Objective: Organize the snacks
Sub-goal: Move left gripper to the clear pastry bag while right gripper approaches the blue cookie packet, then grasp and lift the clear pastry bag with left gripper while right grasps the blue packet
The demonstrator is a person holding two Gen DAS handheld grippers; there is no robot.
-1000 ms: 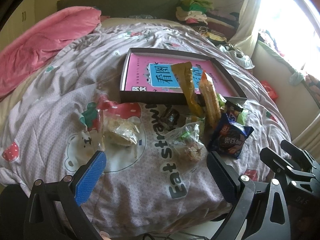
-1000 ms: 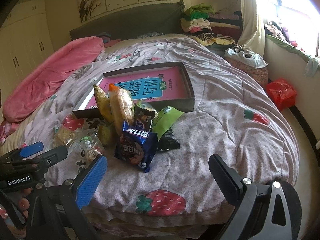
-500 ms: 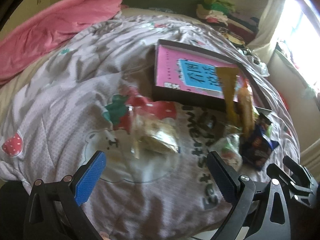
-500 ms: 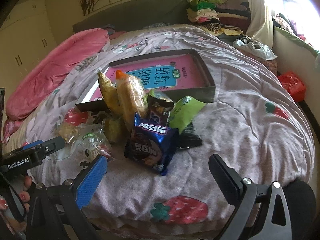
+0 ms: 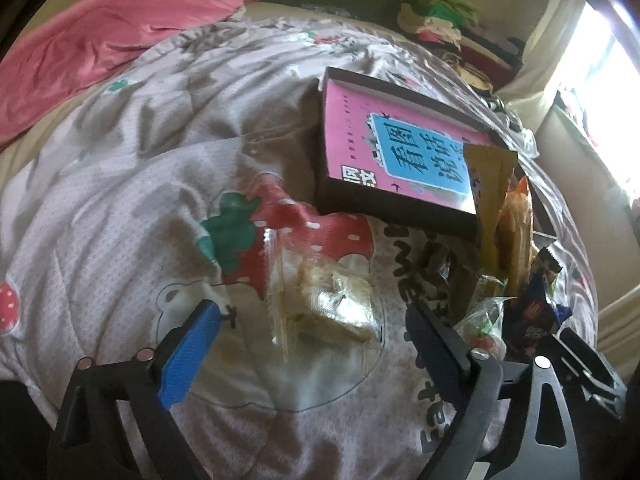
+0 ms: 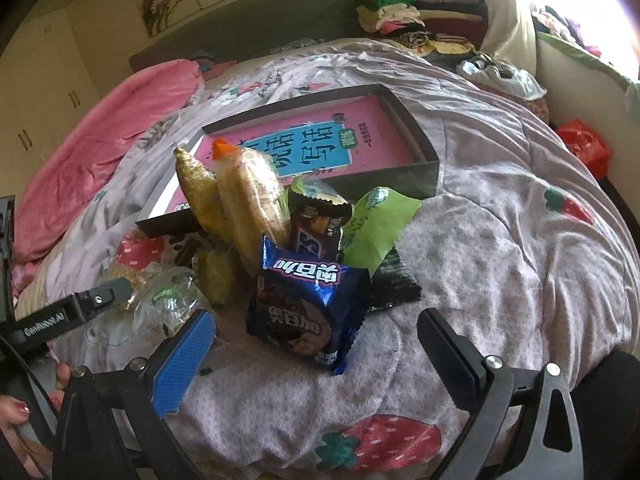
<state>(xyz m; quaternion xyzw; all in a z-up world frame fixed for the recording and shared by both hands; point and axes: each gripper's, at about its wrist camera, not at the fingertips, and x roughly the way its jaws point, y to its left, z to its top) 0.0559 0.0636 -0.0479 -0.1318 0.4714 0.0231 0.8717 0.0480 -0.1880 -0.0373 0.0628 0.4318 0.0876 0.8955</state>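
Observation:
A pile of snacks lies on the bed in front of a dark box (image 5: pixel 392 212) (image 6: pixel 416 184) with a pink book in it. My left gripper (image 5: pixel 316 344) is open, just short of a clear packet of pale biscuits (image 5: pixel 328 300). My right gripper (image 6: pixel 316 344) is open, just short of a blue cookie packet (image 6: pixel 308 304). Behind it are an orange-tipped cracker sleeve (image 6: pixel 252 200), a golden packet (image 6: pixel 200 196), a brown chocolate bar (image 6: pixel 316 220) and a green packet (image 6: pixel 376 228). The left gripper (image 6: pixel 72 312) shows at the left in the right wrist view.
A strawberry-print quilt (image 5: pixel 120 200) covers the bed, with a pink duvet (image 5: pixel 100 44) at the far left. Folded clothes (image 6: pixel 396 12) are stacked at the headboard. A red bag (image 6: pixel 584 148) lies on the floor to the right.
My left gripper has swung left and closer, so the clear biscuit packet now sits between its fingers. My right gripper has moved closer to the blue cookie packet.

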